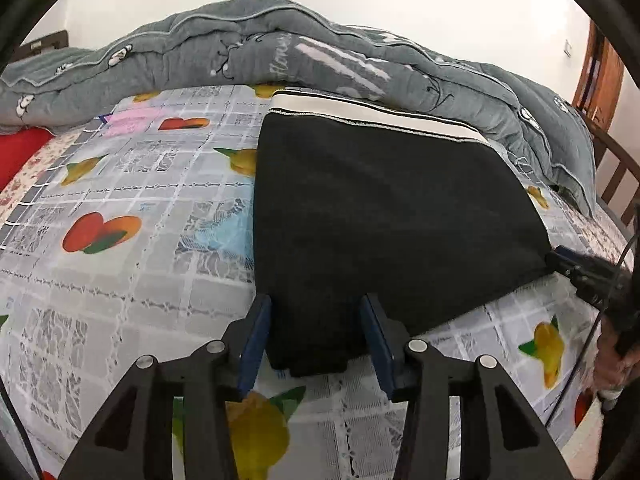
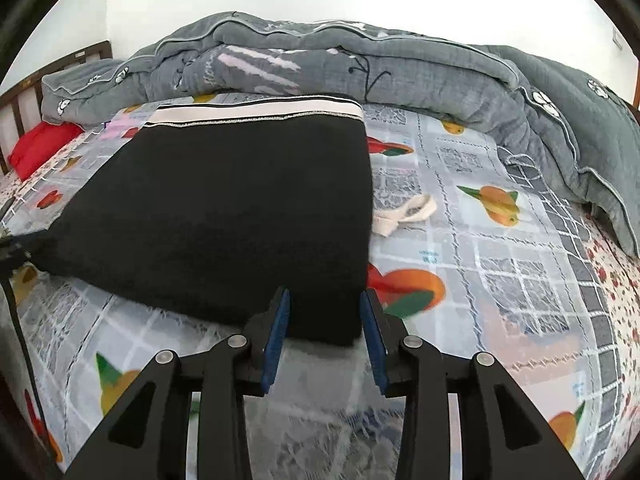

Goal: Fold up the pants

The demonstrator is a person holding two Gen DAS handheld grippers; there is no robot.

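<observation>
Black pants [image 1: 384, 216] with a white striped waistband [image 1: 372, 112] lie folded flat on the bed, waistband at the far end. My left gripper [image 1: 316, 312] is open, its blue pads on either side of the pants' near left corner. My right gripper [image 2: 325, 308] is open, its pads on either side of the near right corner of the pants [image 2: 224, 216]. The right gripper also shows at the right edge of the left wrist view [image 1: 588, 276]. I cannot tell whether the pads touch the cloth.
The bed sheet [image 1: 120, 240] has a grey grid and fruit print. A bunched grey quilt [image 2: 360, 60] runs along the far side. A red pillow [image 2: 40, 144] lies far left. A white cloth strap [image 2: 404, 212] lies right of the pants. Wooden bed rails [image 1: 616, 176] stand at the right.
</observation>
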